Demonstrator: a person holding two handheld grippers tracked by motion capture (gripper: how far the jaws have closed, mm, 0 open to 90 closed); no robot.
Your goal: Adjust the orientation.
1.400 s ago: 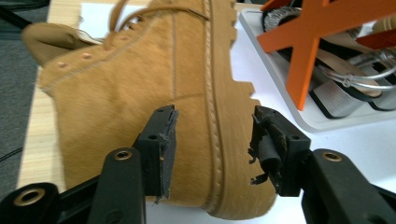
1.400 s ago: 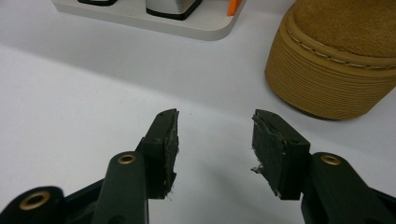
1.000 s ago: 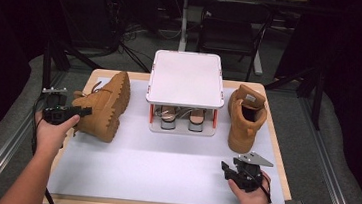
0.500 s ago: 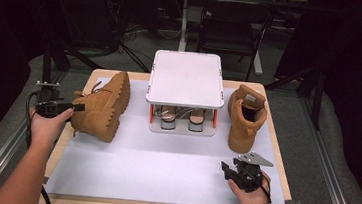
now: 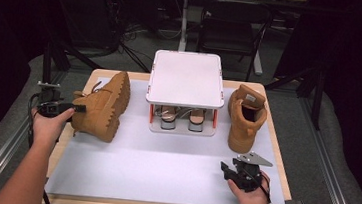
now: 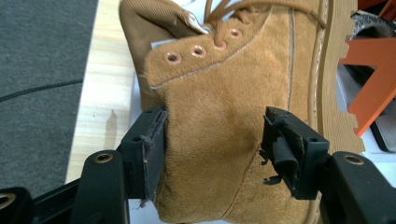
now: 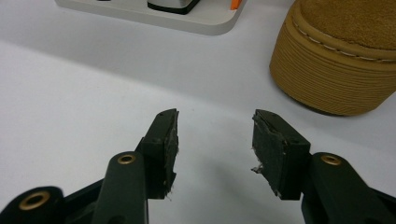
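Left gripper fingers spread around heel of left boot, lying on side at desk left edge; jaws just been opening, right pad clear. Risk: boot rolls off edge once released. Right gripper fingers apart, empty (unmoved). Left hand since shifted outward.

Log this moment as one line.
left gripper: jaws just been opening around tan boot on its side | right gripper: open, empty, over mat | other boot: upright
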